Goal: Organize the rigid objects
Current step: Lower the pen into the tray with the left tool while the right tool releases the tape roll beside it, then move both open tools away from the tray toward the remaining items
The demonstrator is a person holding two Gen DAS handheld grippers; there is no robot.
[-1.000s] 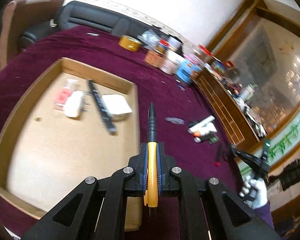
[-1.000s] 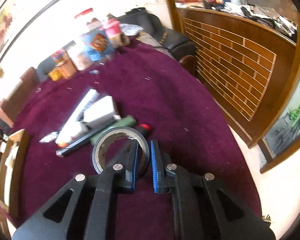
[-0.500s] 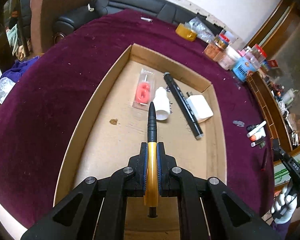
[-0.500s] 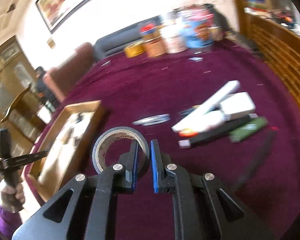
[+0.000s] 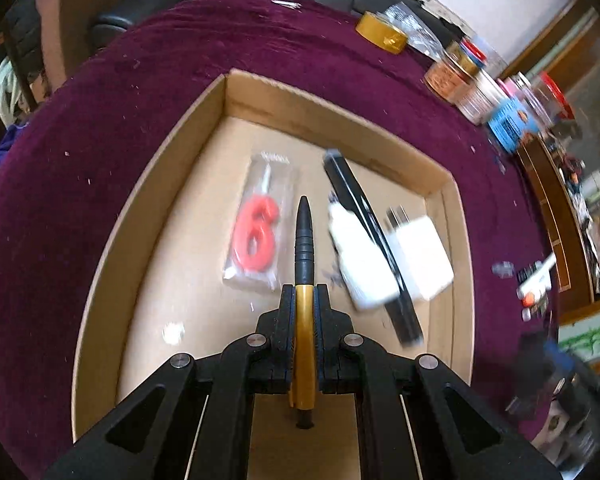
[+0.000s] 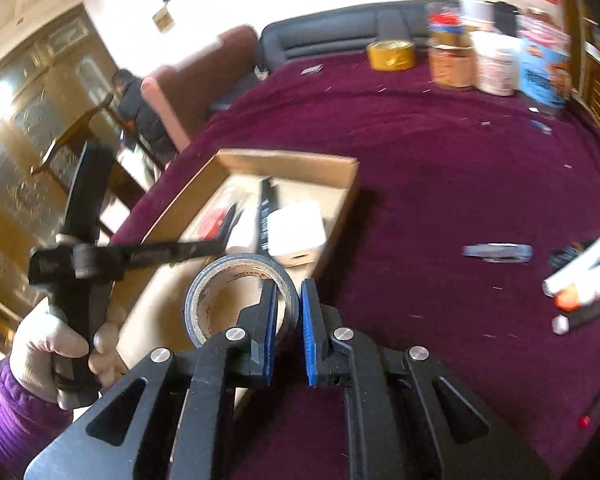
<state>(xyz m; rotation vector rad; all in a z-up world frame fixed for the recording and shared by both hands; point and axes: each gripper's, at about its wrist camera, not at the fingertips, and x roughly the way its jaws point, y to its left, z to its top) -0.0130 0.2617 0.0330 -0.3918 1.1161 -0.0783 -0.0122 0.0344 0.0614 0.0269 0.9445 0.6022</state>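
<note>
Since a second ago both grippers had swung over the cardboard tray: left gripper clamped on the gold-and-black pen, best lowered between the red 6 candle and white charger; right gripper pinched the tape roll.

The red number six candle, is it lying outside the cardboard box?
No, the red number six candle lies in its clear wrapper on the floor of the shallow cardboard box, beside the white plastic bottle.
</note>
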